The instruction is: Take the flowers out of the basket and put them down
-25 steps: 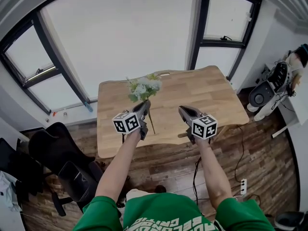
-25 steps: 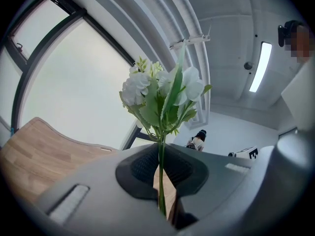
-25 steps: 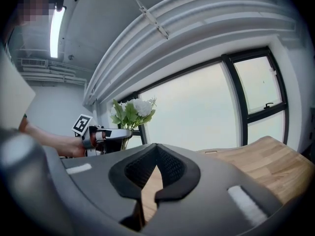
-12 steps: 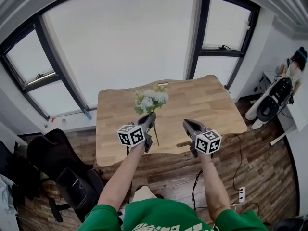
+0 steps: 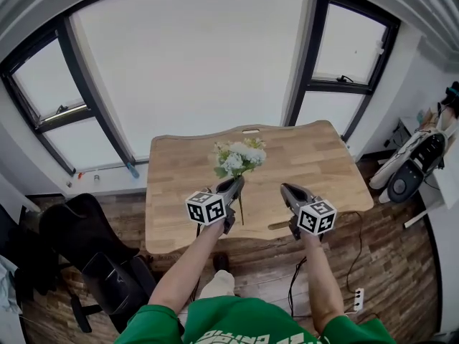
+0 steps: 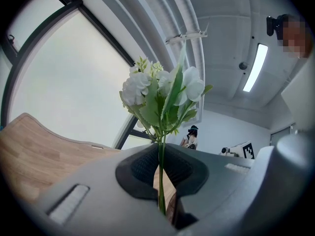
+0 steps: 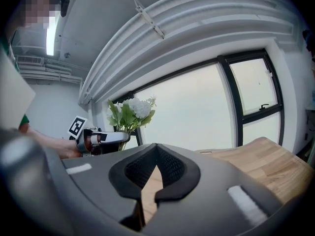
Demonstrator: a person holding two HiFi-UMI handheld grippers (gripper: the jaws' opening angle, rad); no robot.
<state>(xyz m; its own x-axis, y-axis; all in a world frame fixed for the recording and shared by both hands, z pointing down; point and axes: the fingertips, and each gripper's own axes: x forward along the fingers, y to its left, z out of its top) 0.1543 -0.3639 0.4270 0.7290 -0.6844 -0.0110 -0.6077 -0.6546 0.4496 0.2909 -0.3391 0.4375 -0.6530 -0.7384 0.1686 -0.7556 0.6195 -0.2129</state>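
Flowers shifted toward table centre, pinched in left gripper jaws; right gripper's together.

**A:** Flowers status?

**B:** I see one small bunch of flowers: white blooms, green leaves, and a single thin green stem.

**A:** Pose?

**B:** Roughly upright with the blooms on top. The leaves fan out just under the heads.

**A:** Held or lying?

**B:** Held. The left gripper has its jaws pinched on the stem low down, and the blooms stand clear above them. A short tail of stem hangs below the jaws (I can't tell whether its end touches anything).

**A:** Where?

**B:** Over the wooden table, around the middle of its near half. The bunch looks intact, and I see no loose petals.
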